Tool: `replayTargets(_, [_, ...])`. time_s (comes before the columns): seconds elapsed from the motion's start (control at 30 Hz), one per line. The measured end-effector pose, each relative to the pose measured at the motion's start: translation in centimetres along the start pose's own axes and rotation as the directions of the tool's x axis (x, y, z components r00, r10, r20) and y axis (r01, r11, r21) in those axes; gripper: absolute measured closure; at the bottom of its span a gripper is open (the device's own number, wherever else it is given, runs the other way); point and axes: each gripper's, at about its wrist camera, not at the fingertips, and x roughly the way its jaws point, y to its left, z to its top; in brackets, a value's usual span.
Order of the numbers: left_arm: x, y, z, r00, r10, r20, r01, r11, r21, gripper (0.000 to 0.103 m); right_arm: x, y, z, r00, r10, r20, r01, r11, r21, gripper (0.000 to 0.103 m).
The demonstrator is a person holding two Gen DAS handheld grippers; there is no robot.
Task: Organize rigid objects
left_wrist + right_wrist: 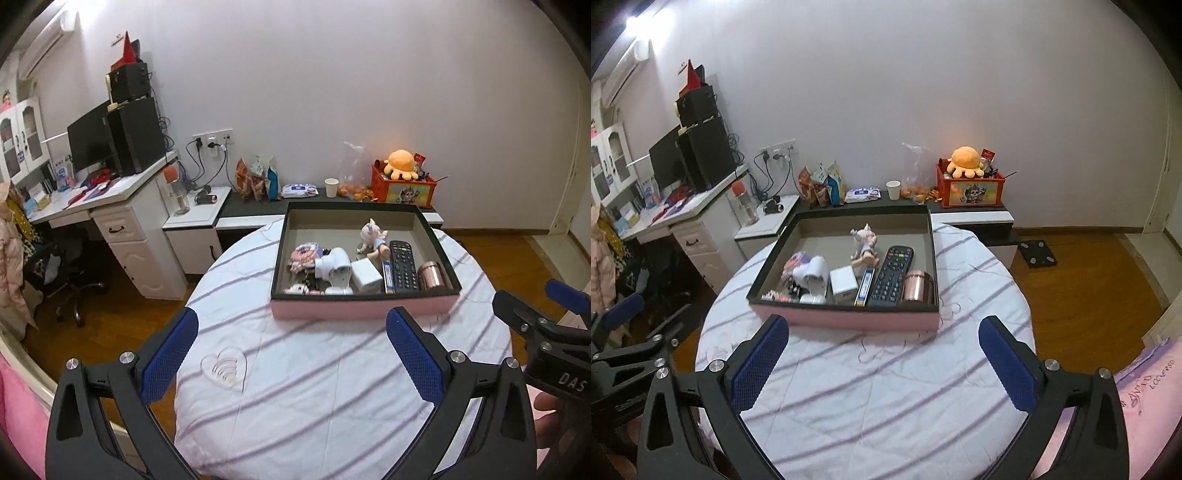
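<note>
A pink-sided box (364, 310) (849, 319) sits on the round table. In it lie a black remote (403, 266) (892, 276), a copper tin (431, 276) (919, 286), a white cube (366, 276) (843, 281), a white device (338, 271) (812, 275), a small doll figure (373, 238) (865, 245) and a slim blue-edged item (387, 276) (865, 287). My left gripper (291, 332) is open and empty, held before the box. My right gripper (884, 341) is open and empty too. A clear heart-shaped dish (224, 367) lies on the cloth near the left finger.
The table (314, 387) (886, 387) has a white cloth with purple stripes. Behind it a low shelf holds snack bags (256, 179), a paper cup (331, 187) and a red crate with an orange plush (402, 184). A desk with monitor (92, 144) stands at left.
</note>
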Motion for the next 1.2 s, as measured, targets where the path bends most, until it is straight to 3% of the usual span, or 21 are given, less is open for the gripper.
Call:
replayTargets(0.33, [-2.9, 0.5, -1.3, 1.0, 0.013, 0.009, -0.012, 0.999, -0.031, 0.0, -2.2, 0.9, -1.5, 1.0, 0.001, 0.008, -0.001, 1.0, -0.01, 0.0])
replayTargets(1.2, [-3.7, 0.8, -1.6, 1.0, 0.013, 0.012, -0.012, 0.999, -0.034, 0.0, -3.1, 1.2, -1.8, 1.0, 0.007, 0.017, -0.007, 1.0, -0.007, 0.0])
